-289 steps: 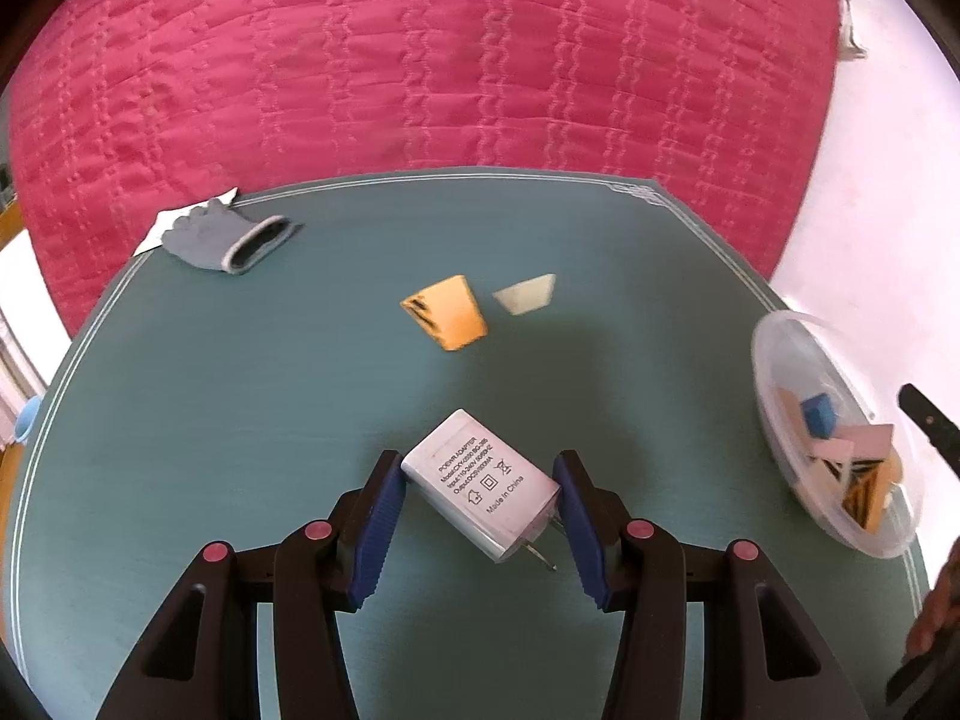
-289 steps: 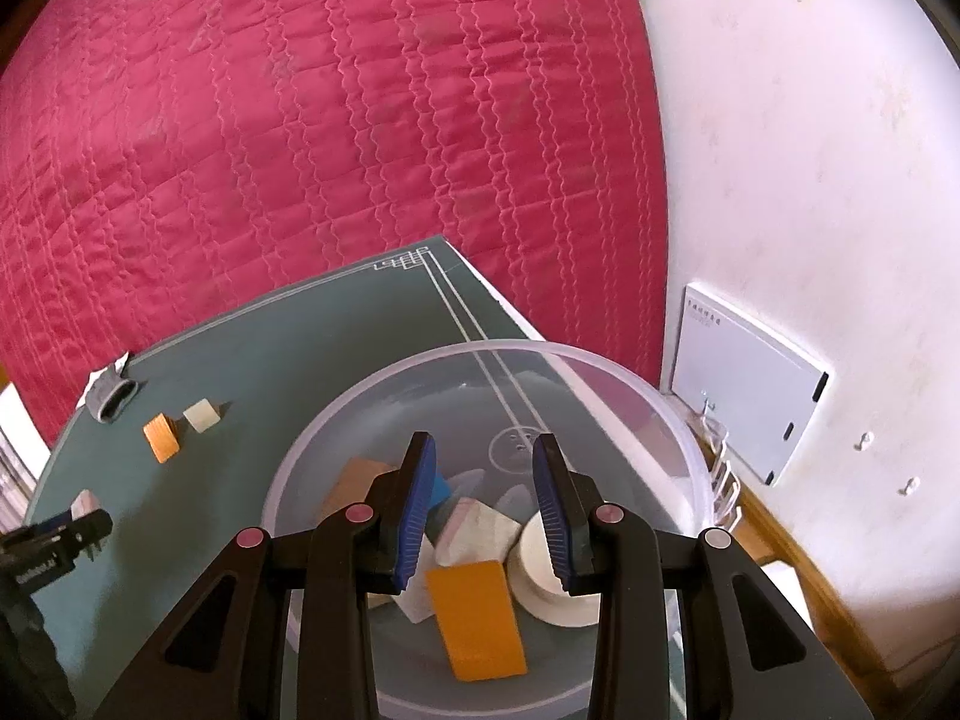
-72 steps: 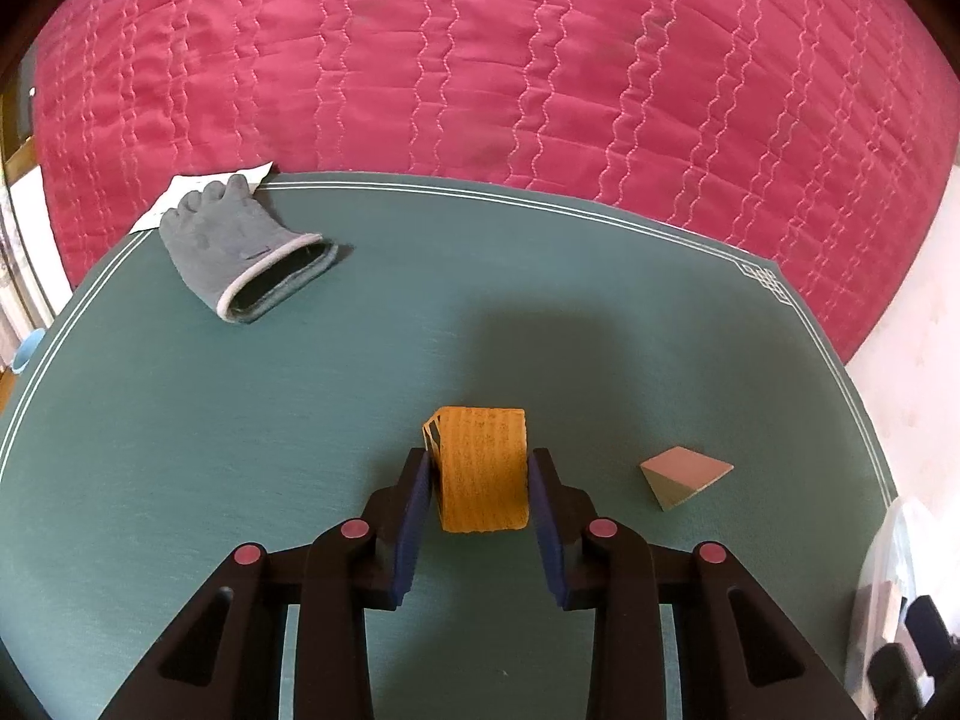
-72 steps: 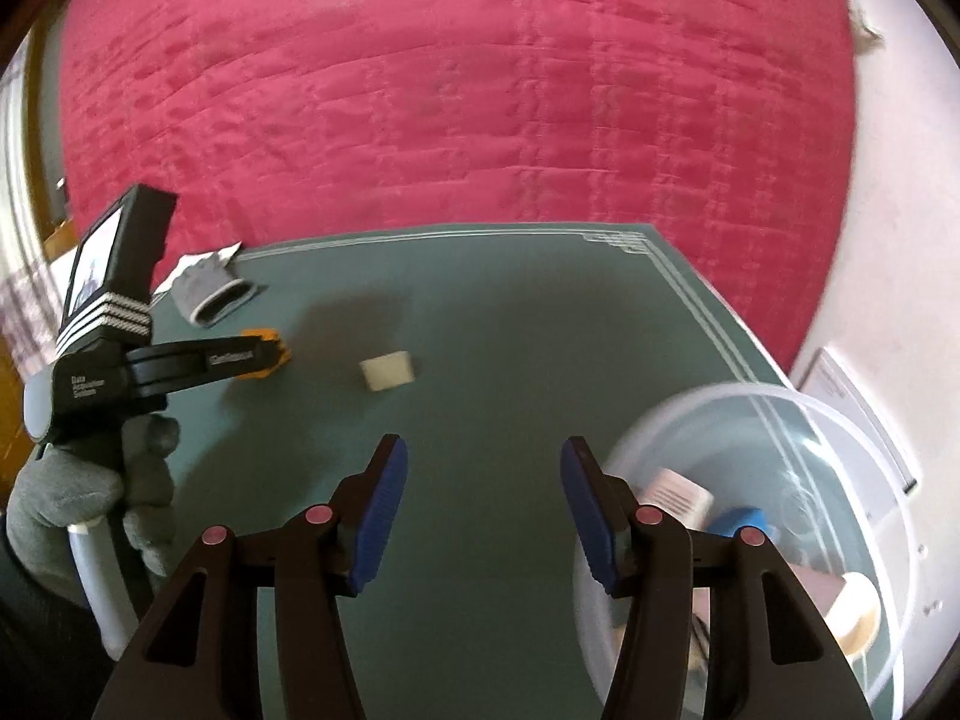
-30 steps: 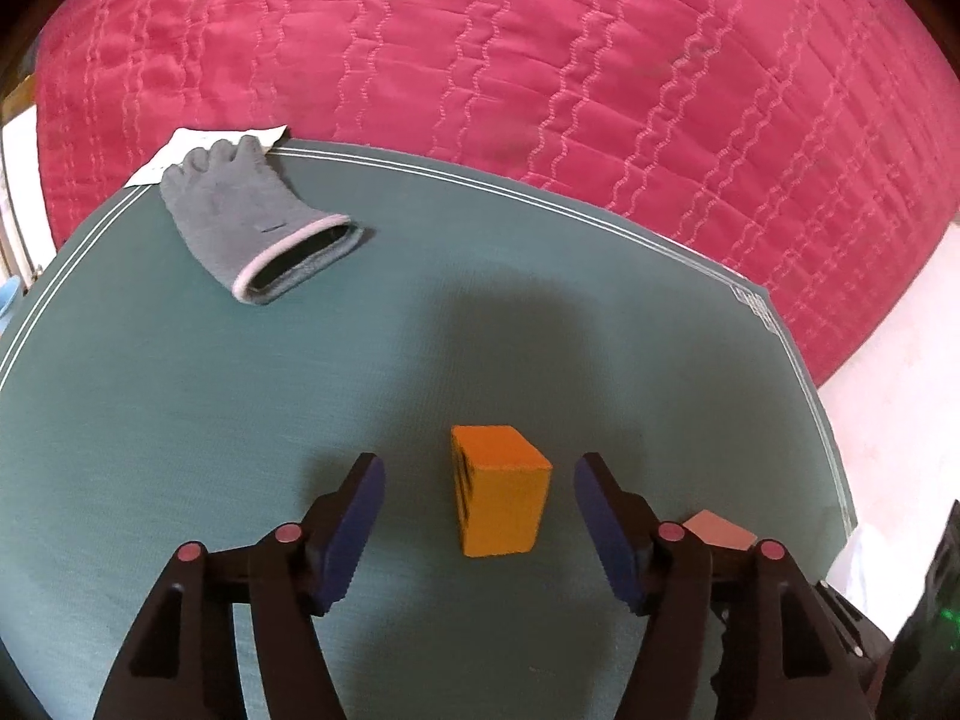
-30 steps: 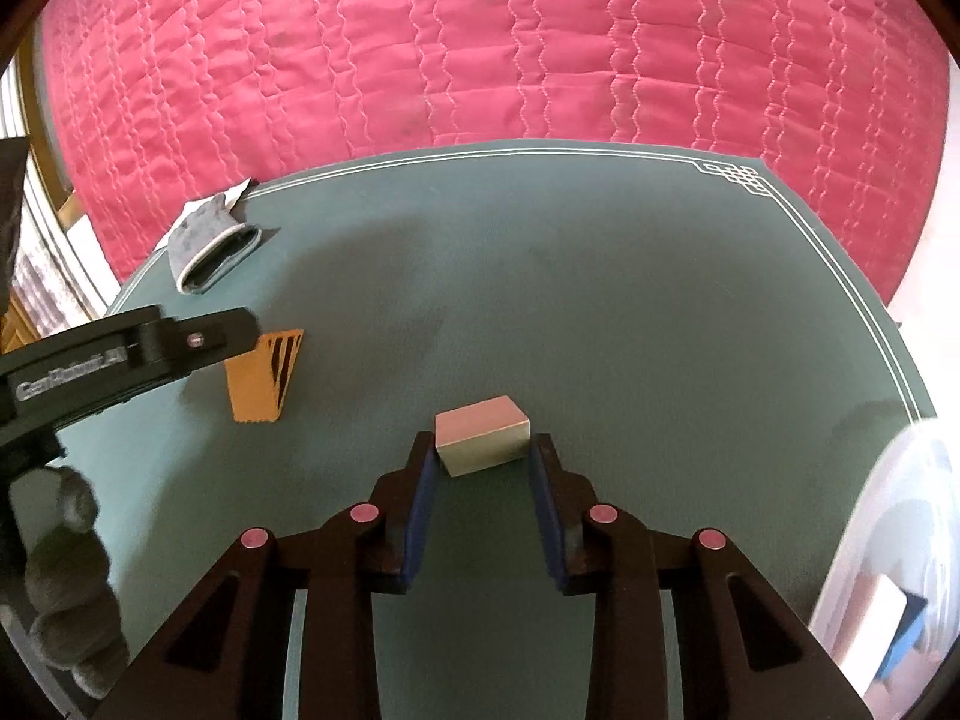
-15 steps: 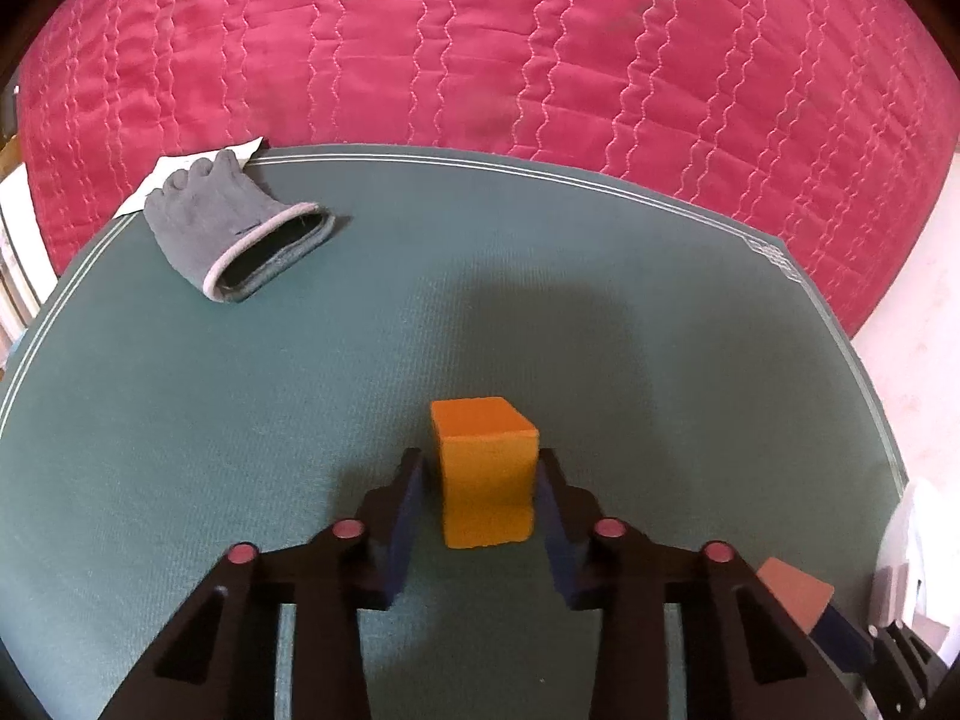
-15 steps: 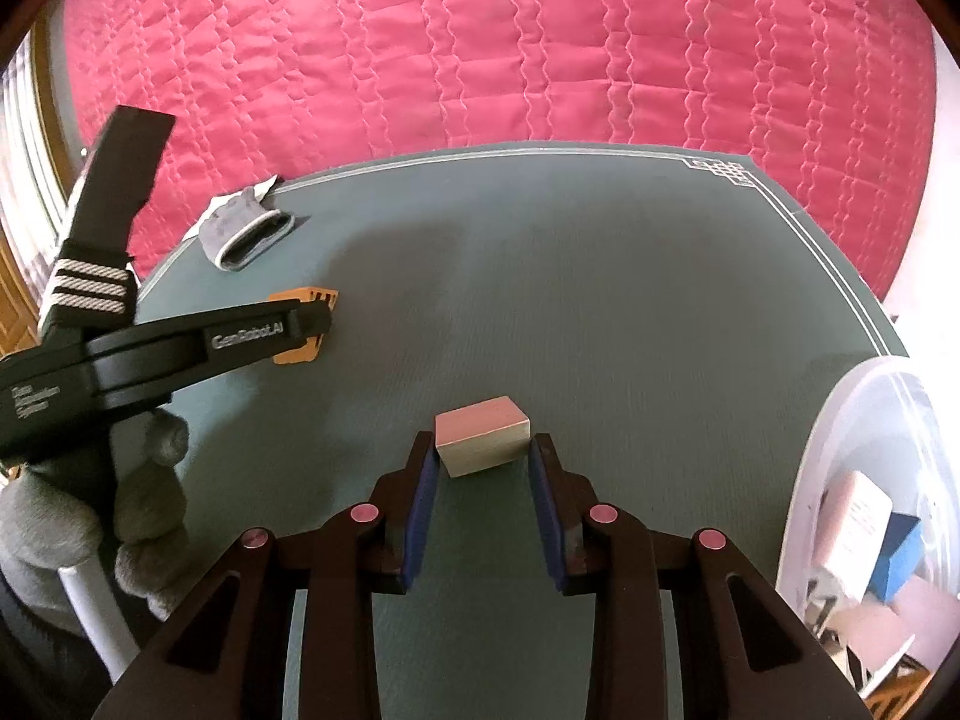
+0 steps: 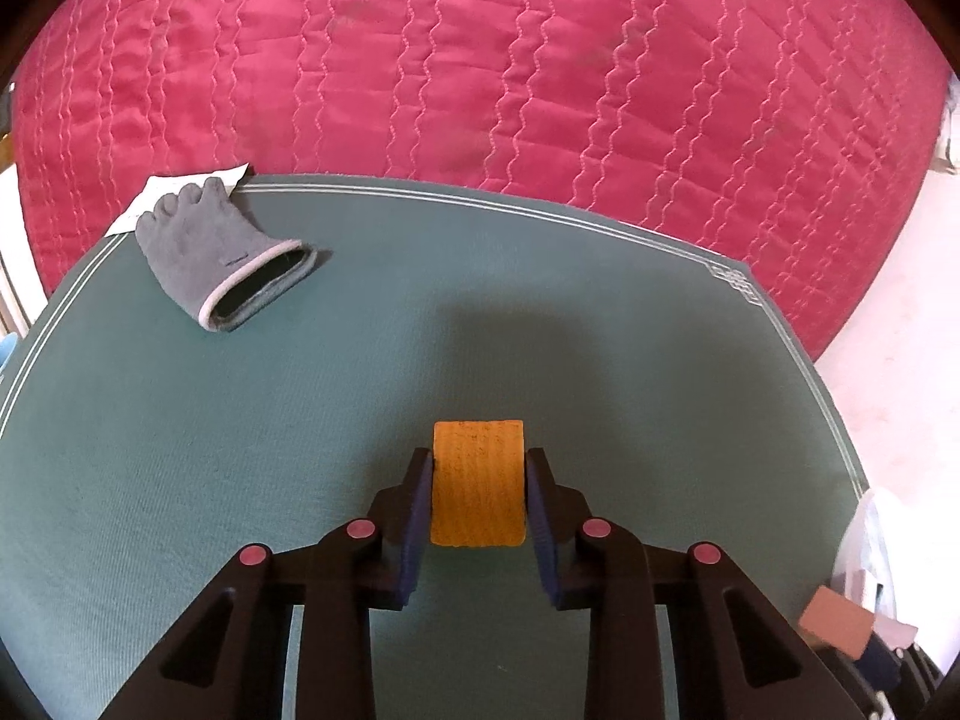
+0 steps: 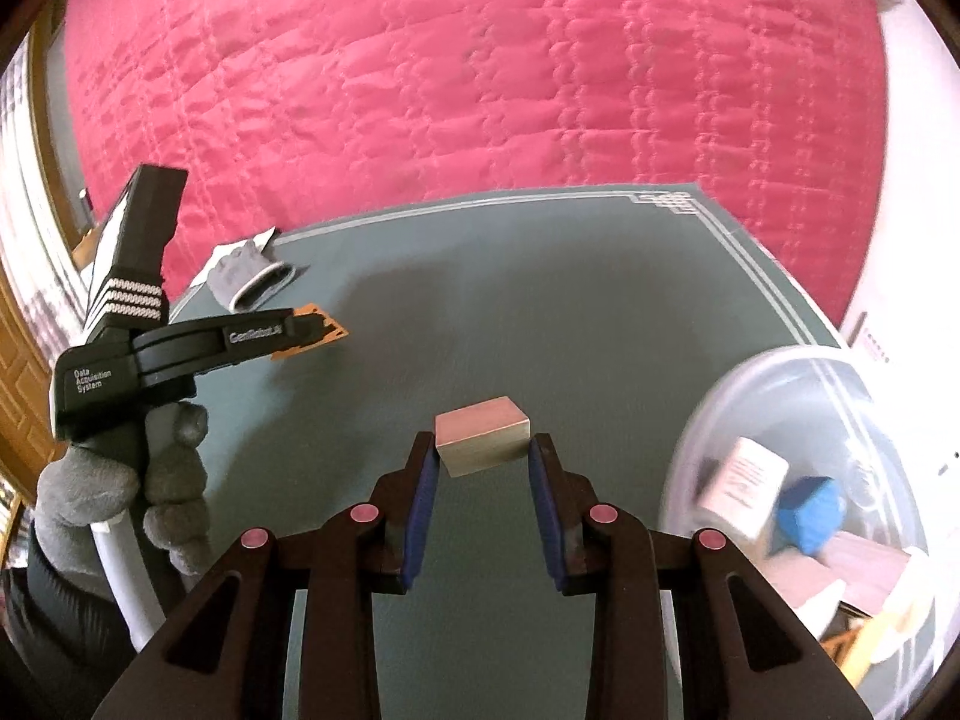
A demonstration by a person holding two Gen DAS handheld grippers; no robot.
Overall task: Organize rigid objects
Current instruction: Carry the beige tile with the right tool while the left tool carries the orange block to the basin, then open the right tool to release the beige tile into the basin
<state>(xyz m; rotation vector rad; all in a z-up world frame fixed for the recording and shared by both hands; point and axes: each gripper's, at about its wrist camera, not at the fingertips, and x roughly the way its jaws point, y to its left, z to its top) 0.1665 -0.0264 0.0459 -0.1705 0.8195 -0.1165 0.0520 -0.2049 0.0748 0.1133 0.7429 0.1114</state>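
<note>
An orange block (image 9: pixel 478 483) sits between the blue pads of my left gripper (image 9: pixel 478 468), which is shut on it just above the green table (image 9: pixel 300 450). In the right wrist view the same block (image 10: pixel 312 336) pokes out of the left gripper (image 10: pixel 300 330), held by a grey-gloved hand (image 10: pixel 114 480). My right gripper (image 10: pixel 483 456) is shut on a pale beige block (image 10: pixel 483 435), lifted over the table beside the clear plastic bowl (image 10: pixel 708 438). The beige block also shows at the lower right of the left wrist view (image 9: pixel 837 630).
A grey glove (image 9: pixel 216 252) lies on a white paper at the table's far left corner. The bowl holds a blue block (image 10: pixel 810 510), a white charger (image 10: pixel 744 474) and several other pieces. A red quilted cover (image 9: pixel 480 60) hangs behind the table; a white wall is on the right.
My left gripper closed from wide open onto the orange block. My right gripper, still gripping the beige block, moved right and up toward the bowl, which now fills more of its view.
</note>
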